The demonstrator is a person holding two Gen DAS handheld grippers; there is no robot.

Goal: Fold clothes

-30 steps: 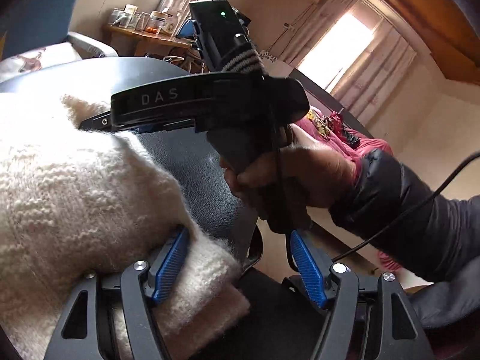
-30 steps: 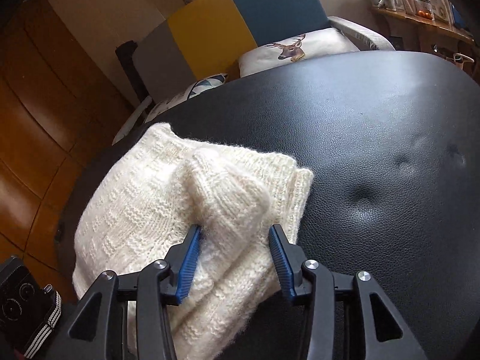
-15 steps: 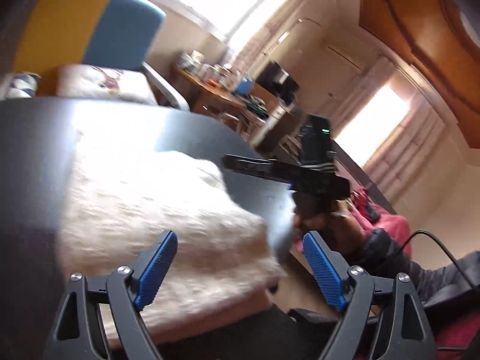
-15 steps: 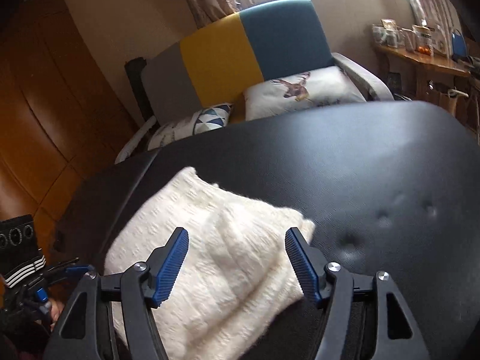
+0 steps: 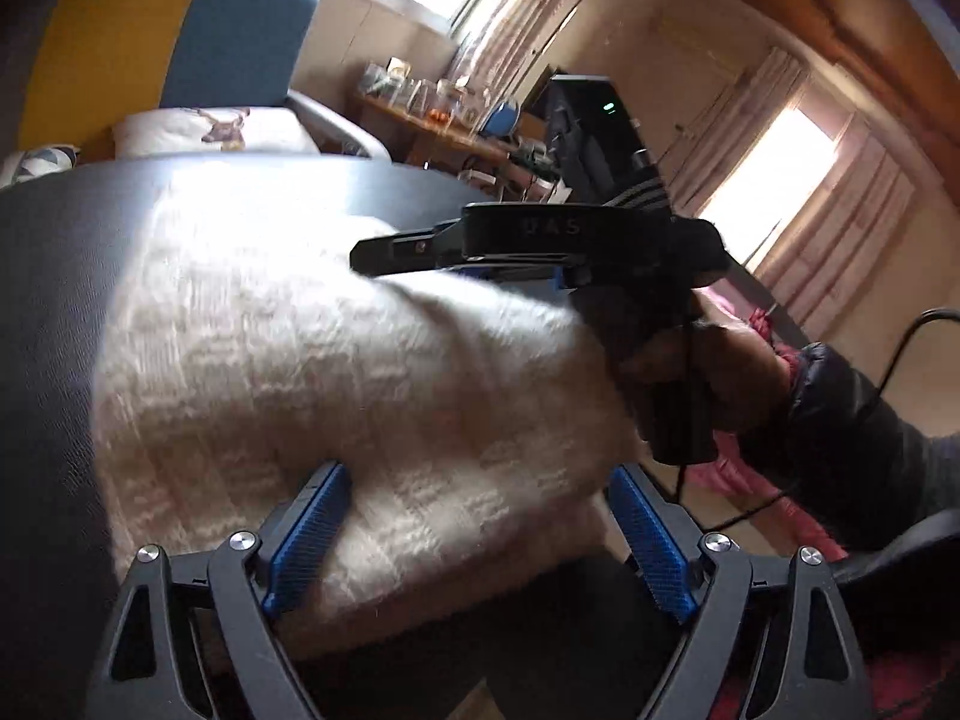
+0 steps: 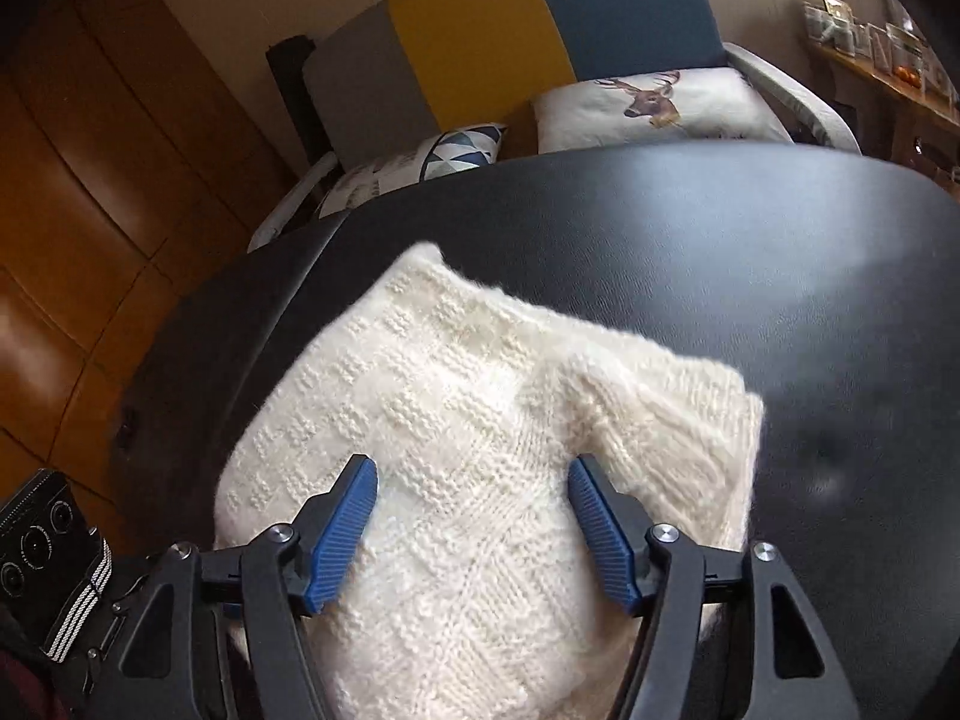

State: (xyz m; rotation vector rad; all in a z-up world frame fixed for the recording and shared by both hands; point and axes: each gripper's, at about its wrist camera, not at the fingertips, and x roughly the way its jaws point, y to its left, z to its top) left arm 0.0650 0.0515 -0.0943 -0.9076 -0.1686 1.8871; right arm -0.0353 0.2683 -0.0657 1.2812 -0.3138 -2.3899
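My left gripper [image 5: 474, 534] hangs spread wide over the near edge of the folded cream sweater [image 6: 480, 450] (soft with blur here), which lies on the black padded table [image 6: 750, 276], and my right gripper [image 6: 474, 528] gapes above it.

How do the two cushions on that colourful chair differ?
The deer cushion is white with a stag's head printed on it; the triangle cushion carries blue and grey triangles. The deer cushion lies to the right, showing more face; the triangle cushion is partly hidden behind the black table. Both rest on the chair.
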